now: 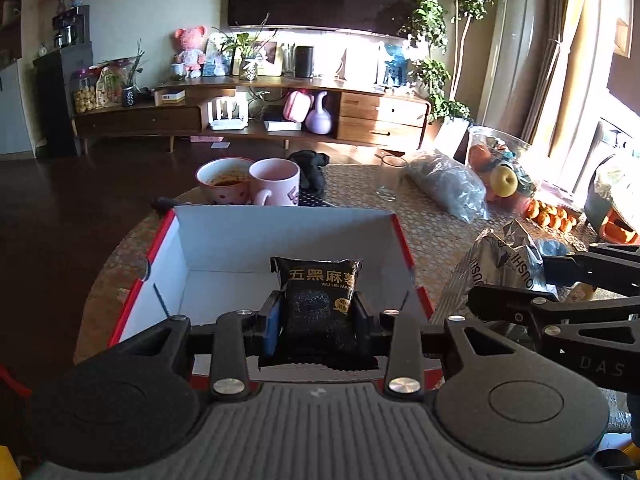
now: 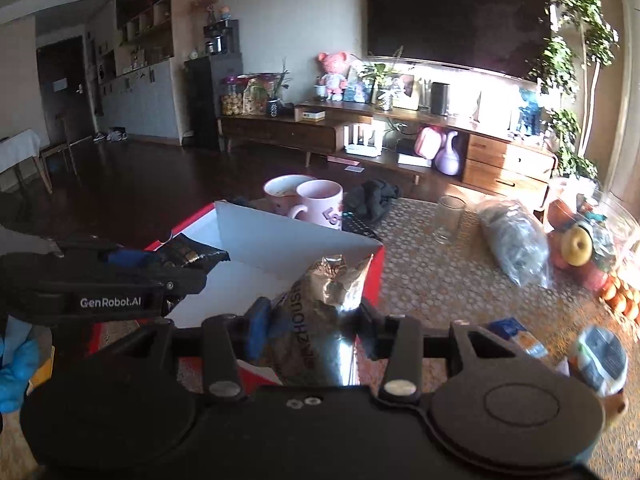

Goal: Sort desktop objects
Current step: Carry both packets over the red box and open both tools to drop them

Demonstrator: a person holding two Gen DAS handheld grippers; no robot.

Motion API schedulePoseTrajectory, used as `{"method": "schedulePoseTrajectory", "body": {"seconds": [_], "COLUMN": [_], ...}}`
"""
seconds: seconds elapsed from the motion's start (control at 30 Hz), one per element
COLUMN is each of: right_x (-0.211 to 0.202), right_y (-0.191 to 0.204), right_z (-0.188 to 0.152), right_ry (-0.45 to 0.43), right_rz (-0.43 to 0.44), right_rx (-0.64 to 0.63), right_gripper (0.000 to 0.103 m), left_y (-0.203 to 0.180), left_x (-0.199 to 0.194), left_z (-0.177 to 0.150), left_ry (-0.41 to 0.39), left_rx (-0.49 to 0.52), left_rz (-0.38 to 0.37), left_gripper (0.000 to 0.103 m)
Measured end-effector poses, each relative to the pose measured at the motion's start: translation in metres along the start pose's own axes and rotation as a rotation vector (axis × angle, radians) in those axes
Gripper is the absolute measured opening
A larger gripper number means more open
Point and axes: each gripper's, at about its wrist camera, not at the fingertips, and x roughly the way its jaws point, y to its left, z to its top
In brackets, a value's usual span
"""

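Observation:
My left gripper (image 1: 318, 312) is shut on a black snack packet (image 1: 318, 296) with yellow Chinese lettering, held above the open red-and-white cardboard box (image 1: 224, 240). My right gripper (image 2: 312, 320) is shut on a crinkled silver-brown foil snack bag (image 2: 324, 304), just over the box's right corner (image 2: 376, 264). In the left wrist view the foil bag (image 1: 496, 264) and the right gripper (image 1: 556, 280) show at the right of the box. In the right wrist view the left gripper (image 2: 176, 264) and its black packet (image 2: 192, 254) hang over the box's left side.
Behind the box stand a pink mug (image 1: 276, 184) and a used noodle cup (image 1: 224, 180). A glass (image 2: 450, 218), a clear bag of dark stuff (image 2: 512, 244), a fruit bag (image 2: 580, 240), oranges (image 1: 552, 216) and small packets (image 2: 600, 356) lie on the patterned tablecloth at the right.

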Motion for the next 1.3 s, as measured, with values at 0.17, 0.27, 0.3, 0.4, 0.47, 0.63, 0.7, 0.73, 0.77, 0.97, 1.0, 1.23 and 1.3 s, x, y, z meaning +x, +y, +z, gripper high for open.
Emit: {"method": "schedulePoseTrajectory", "body": {"seconds": [0.17, 0.27, 0.3, 0.4, 0.47, 0.63, 0.7, 0.73, 0.77, 0.97, 1.0, 1.23, 1.3], "right_x": [0.027, 0.045, 0.051, 0.068, 0.079, 0.103, 0.112, 0.116, 0.12, 0.14, 0.145, 0.159, 0.163], "right_y": [0.011, 0.016, 0.017, 0.022, 0.025, 0.031, 0.031, 0.032, 0.033, 0.037, 0.036, 0.04, 0.042], "right_z": [0.009, 0.013, 0.014, 0.015, 0.016, 0.015, 0.013, 0.013, 0.012, 0.006, 0.007, 0.007, 0.006], "right_ry": [0.028, 0.059, 0.07, 0.104, 0.123, 0.182, 0.201, 0.21, 0.218, 0.278, 0.291, 0.33, 0.352], "right_rz": [0.019, 0.031, 0.037, 0.06, 0.072, 0.094, 0.097, 0.102, 0.105, 0.114, 0.115, 0.112, 0.115], "right_rx": [-0.023, -0.036, -0.039, -0.046, -0.047, -0.052, -0.041, -0.041, -0.043, -0.057, -0.057, -0.072, -0.077], "right_gripper": [0.045, 0.045, 0.045, 0.045, 0.045, 0.045, 0.045, 0.045, 0.045, 0.045, 0.045, 0.045, 0.045], "left_y": [0.026, 0.035, 0.038, 0.048, 0.054, 0.06, 0.06, 0.06, 0.06, 0.055, 0.055, 0.055, 0.057], "left_x": [0.023, 0.039, 0.045, 0.06, 0.069, 0.095, 0.105, 0.109, 0.114, 0.139, 0.143, 0.165, 0.169], "left_z": [0.007, 0.009, 0.01, 0.011, 0.012, 0.015, 0.014, 0.014, 0.014, 0.014, 0.014, 0.013, 0.012], "left_ry": [0.037, 0.064, 0.075, 0.102, 0.114, 0.155, 0.176, 0.185, 0.195, 0.256, 0.265, 0.371, 0.4], "left_rx": [0.009, 0.031, 0.037, 0.04, 0.039, 0.068, 0.075, 0.075, 0.077, 0.114, 0.116, 0.123, 0.118], "left_rz": [0.031, 0.048, 0.051, 0.07, 0.069, 0.075, 0.079, 0.079, 0.079, 0.084, 0.085, 0.087, 0.08], "left_gripper": [0.035, 0.035, 0.035, 0.035, 0.035, 0.035, 0.035, 0.035, 0.035, 0.035, 0.035, 0.035, 0.035]}}
